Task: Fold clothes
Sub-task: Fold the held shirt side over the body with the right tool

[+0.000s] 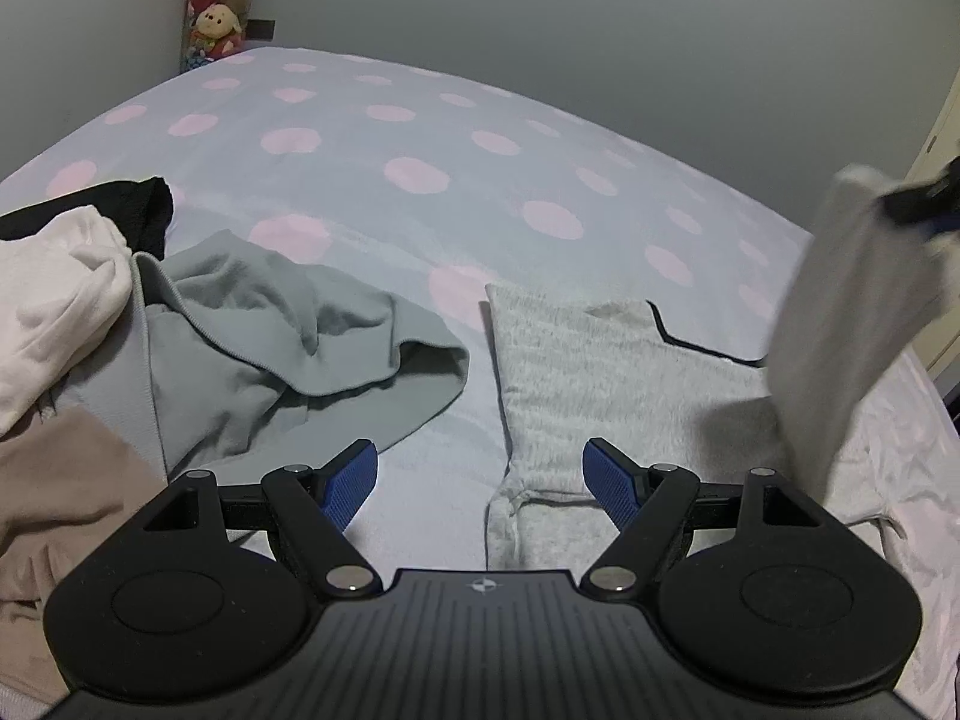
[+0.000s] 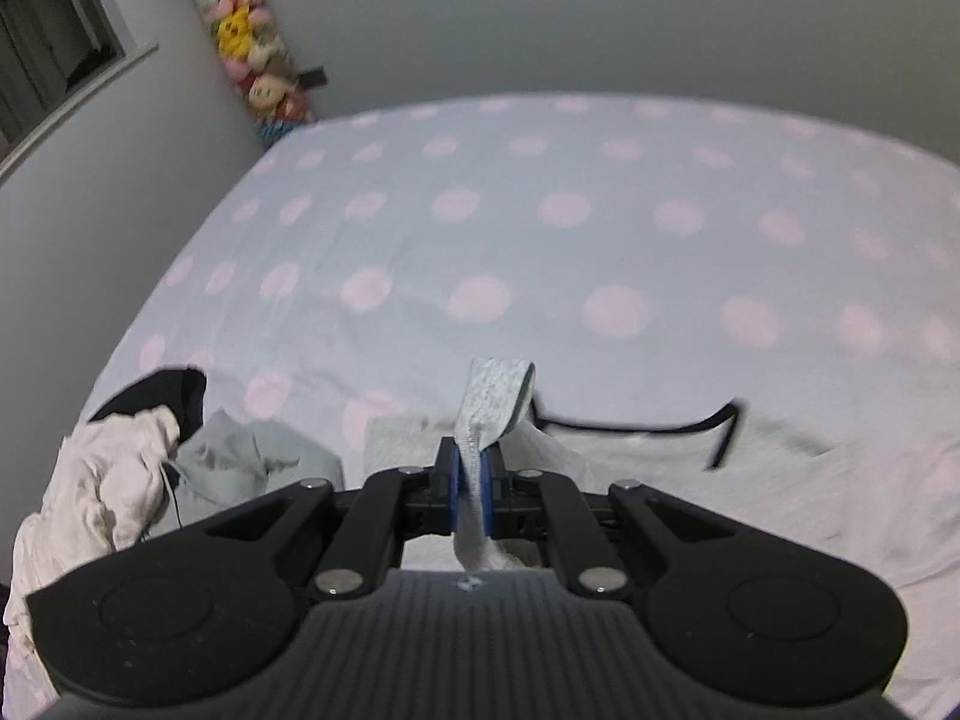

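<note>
Right wrist view: the right gripper (image 2: 470,483) has its fingers closed on a fold of the grey top (image 2: 630,450).
Left gripper (image 1: 480,480) hovers with fingers spread wide and empty over the top's near edge; the top lies on the dotted bed (image 1: 420,138), beside a crumpled pile of clothes (image 1: 240,324).

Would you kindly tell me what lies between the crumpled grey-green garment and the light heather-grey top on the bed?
Only bare polka-dot bedsheet separates the grey-green garment from the heather-grey top, clearest in the left wrist view.
</note>
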`<state>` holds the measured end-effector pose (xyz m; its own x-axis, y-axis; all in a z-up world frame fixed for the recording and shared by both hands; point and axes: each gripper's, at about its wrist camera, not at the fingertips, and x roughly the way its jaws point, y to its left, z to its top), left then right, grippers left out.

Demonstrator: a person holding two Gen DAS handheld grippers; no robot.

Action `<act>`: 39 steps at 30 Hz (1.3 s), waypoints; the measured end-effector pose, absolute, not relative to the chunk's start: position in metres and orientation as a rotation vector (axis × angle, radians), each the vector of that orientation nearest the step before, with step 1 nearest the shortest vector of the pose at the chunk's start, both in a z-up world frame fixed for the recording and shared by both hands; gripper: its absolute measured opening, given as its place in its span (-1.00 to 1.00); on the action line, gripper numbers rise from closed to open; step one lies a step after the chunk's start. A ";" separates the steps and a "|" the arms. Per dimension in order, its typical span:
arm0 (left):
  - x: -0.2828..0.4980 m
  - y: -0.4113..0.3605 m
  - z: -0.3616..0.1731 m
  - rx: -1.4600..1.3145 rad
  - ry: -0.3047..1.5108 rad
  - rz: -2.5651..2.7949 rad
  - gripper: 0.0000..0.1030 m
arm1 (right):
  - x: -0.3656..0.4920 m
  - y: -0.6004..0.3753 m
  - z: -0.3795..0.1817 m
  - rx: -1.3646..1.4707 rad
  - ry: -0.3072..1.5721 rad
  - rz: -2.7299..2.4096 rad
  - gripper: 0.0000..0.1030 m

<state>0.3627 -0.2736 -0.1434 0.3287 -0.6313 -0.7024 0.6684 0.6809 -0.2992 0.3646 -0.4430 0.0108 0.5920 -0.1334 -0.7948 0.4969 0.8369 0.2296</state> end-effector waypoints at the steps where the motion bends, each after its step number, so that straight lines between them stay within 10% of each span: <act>1: 0.364 -0.274 -0.144 0.043 0.897 -0.847 0.45 | 0.370 -0.441 0.000 0.474 0.875 -0.365 -0.76; 5: 0.368 -0.275 -0.149 0.014 0.906 -0.832 0.45 | 0.377 -0.433 -0.032 0.527 0.876 -0.307 -0.48; 19: 0.373 -0.286 -0.167 -0.054 0.972 -0.833 0.44 | 0.275 -0.508 -0.069 0.468 0.885 -0.450 -0.40; 39: 0.353 -0.314 -0.197 0.160 0.995 -0.778 0.44 | 0.179 -0.511 -0.178 -0.334 1.121 -0.476 -0.30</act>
